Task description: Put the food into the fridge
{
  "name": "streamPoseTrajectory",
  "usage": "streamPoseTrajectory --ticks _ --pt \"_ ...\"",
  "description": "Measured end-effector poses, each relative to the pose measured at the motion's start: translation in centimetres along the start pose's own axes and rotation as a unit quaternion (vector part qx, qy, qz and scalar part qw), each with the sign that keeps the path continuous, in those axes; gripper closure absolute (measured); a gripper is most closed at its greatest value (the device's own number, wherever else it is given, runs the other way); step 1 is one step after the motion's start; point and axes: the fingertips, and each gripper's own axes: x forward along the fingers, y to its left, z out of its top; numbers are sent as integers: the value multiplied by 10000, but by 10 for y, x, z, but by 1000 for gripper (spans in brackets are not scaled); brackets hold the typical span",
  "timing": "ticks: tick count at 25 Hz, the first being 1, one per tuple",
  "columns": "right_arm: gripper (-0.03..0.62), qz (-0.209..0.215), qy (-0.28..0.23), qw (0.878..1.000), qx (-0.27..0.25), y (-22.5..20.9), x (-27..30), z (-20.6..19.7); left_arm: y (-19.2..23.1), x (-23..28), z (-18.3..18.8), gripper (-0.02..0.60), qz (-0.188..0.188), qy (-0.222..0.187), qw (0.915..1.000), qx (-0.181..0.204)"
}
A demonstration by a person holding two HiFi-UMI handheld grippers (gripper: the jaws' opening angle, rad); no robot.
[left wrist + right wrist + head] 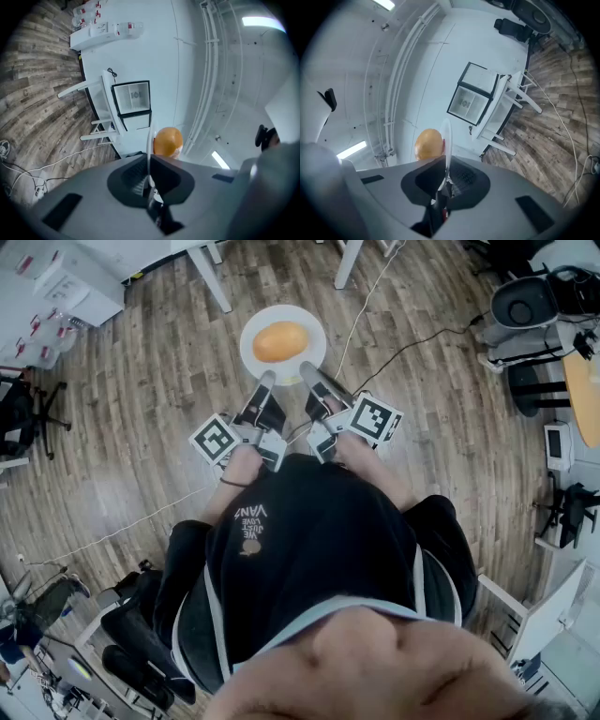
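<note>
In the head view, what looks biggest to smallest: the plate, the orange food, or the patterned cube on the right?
1. plate
2. orange food and patterned cube: about alike; the cube sits nearer the camera, so unranked.

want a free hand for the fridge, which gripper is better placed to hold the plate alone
Right, but barely: left gripper and right gripper are both shut on the near rim of the plate; the right seems to reach further in toward the bun.
</note>
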Motion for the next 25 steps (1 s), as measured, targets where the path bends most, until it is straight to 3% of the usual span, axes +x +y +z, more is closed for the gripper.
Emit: streamPoseTrajectory --ticks 6,13,17,25 --pt "568 214 6 9997 -67 16 4 3 1 -2 -3 555 63 -10 10000 -37" --pt "568 245 15 9996 -110 11 -23 -5 5 -12 -30 555 71 -23 9999 -76" --pt "568 -5 57 10000 -20 2 -24 -5 5 -9 -29 555 83 -40 9998 -164" --pt "568 74 -17 10000 -54 -5 -20 4 15 2 -31 555 54 18 9996 -263"
